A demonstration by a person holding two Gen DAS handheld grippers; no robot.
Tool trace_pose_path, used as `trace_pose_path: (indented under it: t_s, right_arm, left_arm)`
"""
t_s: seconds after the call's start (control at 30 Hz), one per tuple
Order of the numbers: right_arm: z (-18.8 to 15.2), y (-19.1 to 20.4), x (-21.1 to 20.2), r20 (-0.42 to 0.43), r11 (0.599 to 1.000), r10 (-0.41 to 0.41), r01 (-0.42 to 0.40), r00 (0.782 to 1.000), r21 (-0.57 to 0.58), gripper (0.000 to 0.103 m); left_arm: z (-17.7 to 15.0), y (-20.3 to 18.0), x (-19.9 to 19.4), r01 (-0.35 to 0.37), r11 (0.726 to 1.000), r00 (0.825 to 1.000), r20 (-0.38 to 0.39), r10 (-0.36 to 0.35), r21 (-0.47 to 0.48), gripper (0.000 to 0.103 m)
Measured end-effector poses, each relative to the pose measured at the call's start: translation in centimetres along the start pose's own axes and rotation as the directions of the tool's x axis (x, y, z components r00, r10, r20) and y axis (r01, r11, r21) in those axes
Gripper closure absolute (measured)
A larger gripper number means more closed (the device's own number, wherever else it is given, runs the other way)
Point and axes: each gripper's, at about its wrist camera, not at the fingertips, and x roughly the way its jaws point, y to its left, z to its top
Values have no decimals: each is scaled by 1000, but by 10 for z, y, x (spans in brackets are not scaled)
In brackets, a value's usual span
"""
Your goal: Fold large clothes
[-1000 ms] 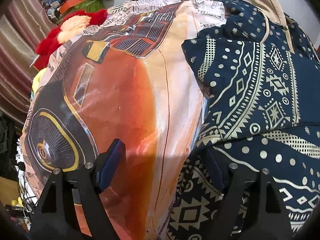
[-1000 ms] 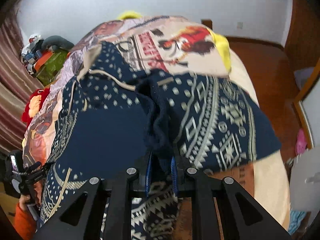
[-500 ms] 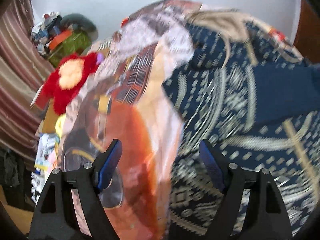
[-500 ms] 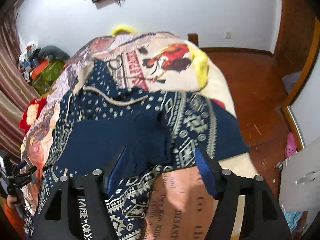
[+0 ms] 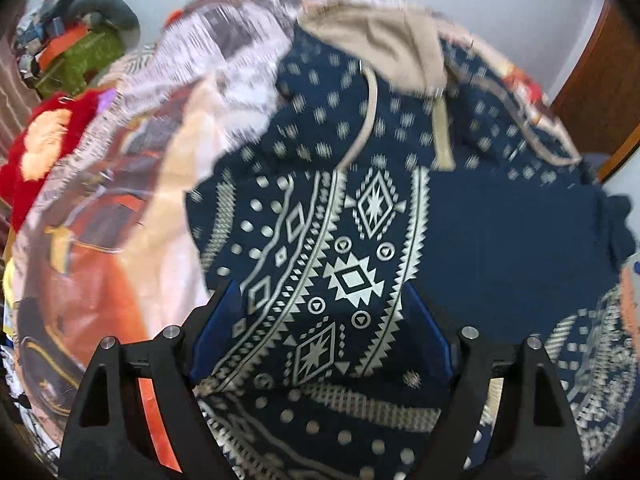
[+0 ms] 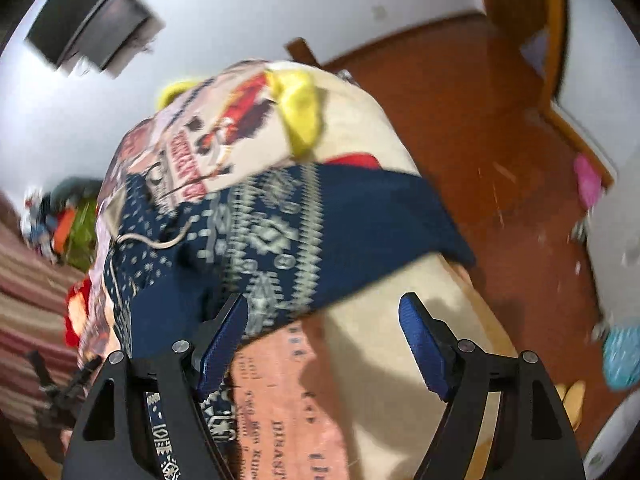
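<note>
A navy hoodie (image 5: 500, 240) with pale geometric print lies spread on a bed (image 6: 380, 280) covered by a printed sheet (image 5: 132, 216). Its tan-lined hood (image 5: 384, 44) and drawstrings point toward the far end, and a plain navy sleeve is folded across the patterned front. The left claw (image 5: 320, 320) hangs over the hoodie with its blue fingers (image 5: 216, 320) wide apart, gripping nothing. The right claw (image 6: 324, 340) is over the bed's near right side, where a sleeve (image 6: 360, 216) lies across to the bed's edge; its jaws have just been opening and stand apart, with only sheet showing between them. A red plush toy (image 5: 44, 148) sits beside the bed on the left, and wooden floor (image 6: 500, 140) shows on the right.
</note>
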Motion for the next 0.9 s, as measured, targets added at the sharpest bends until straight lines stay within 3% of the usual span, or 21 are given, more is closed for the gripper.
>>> trace_pose_path:
  t_s: [0.13,0.27,0.47,0.53,0.63,0.7,0.8,0.9]
  right_arm:
    - [6,-14,13,-15,998,29,-28,999,48,26]
    - [15,-19,32,-26,995,61,-58,998,75,27]
    - [26,-18,52,10,993,47,-48,999,106,31]
    - [31,-16,53,39,995,24,-28,999,95,40]
    - [39,-17,55,64,995,4,-10,998,98,61]
    - [44,-18,54,81,995,-8,0,997,96,83]
    - [50,-16,41,126,996,10,-21,992,89,94]
    - [54,-10,16,188,995,33,-49,982,82,96]
  left_arm:
    - [-6,-2,25,-23,1000,998,-51,23,8,21]
    - [-8,5,28,6,999,999,-52,-9,-39,19]
    - [-8,7,29,-17,999,999,-41,16,-40,14]
    - [-7,4,29,-30,999,999,-34,29,-34,13]
    - [-8,2,32,-39,999,999,-31,38,-35,13]
    - [-8,1,32,-38,998,999,-31,37,-40,13]
    - [-7,3,31,-34,998,999,-32,32,-46,12]
    - [-8,4,31,-35,998,999,-33,34,-46,12]
